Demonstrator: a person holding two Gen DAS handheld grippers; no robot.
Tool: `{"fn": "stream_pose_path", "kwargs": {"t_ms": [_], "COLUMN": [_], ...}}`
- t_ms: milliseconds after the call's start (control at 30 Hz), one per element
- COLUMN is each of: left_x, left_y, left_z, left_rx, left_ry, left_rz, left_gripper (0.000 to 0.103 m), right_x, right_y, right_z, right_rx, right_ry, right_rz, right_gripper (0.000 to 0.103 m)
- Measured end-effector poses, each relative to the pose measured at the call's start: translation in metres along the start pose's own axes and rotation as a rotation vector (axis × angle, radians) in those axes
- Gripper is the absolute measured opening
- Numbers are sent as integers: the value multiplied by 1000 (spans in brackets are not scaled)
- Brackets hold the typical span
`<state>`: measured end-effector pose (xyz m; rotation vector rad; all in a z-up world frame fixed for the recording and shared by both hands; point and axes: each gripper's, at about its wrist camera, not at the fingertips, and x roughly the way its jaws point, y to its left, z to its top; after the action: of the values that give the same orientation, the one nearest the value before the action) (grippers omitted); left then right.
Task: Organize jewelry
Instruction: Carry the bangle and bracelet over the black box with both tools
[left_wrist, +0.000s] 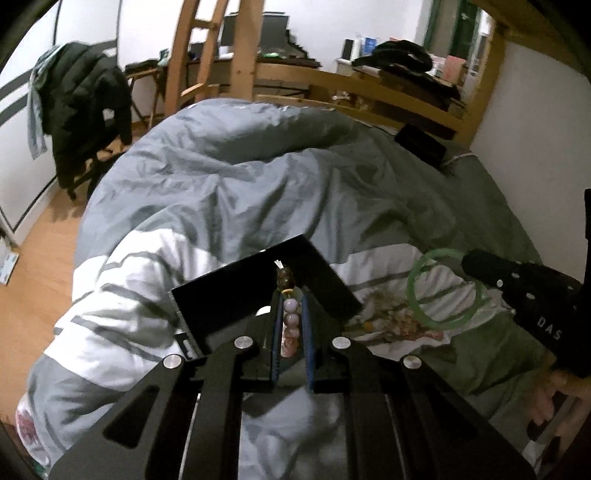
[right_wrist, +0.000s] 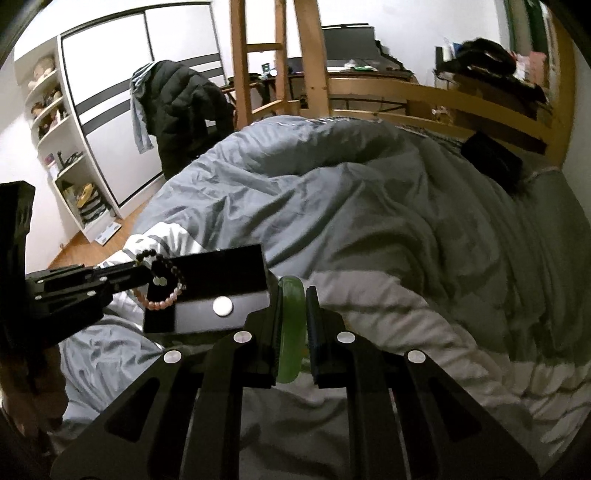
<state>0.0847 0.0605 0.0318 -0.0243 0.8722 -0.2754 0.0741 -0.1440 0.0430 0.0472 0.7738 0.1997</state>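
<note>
Two bracelets edge-on: bead bracelet (left_wrist: 289, 317), green bangle (right_wrist: 291, 328).

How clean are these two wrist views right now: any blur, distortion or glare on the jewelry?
Left wrist view: motion-smeared, so the beaded bracelet in the left tool and the green bangle look soft; fisheye bends the bed frame. Right wrist view: sharper, dim, white wardrobe overexposed, no glare on the bangle.

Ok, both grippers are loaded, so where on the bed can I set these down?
Free: the grey duvet beyond the open black jewelry box, up to the black pouch. Crowded: the loose jewelry pile right of the box, under the green bangle.
</note>
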Motion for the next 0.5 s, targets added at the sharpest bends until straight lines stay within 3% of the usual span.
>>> {"fn": "stream_pose_path", "kwargs": {"t_ms": [500], "left_x": [24], "left_y": [35], "left_z": [-2], "left_rx": [-82], "left_ry": [92], "left_rz": [27], "left_gripper": [10], "right_x": [60], "right_y": [59], "right_z": [25], "right_rx": [-81], "right_ry": [79], "right_rz": [22], "right_gripper": [13]}}
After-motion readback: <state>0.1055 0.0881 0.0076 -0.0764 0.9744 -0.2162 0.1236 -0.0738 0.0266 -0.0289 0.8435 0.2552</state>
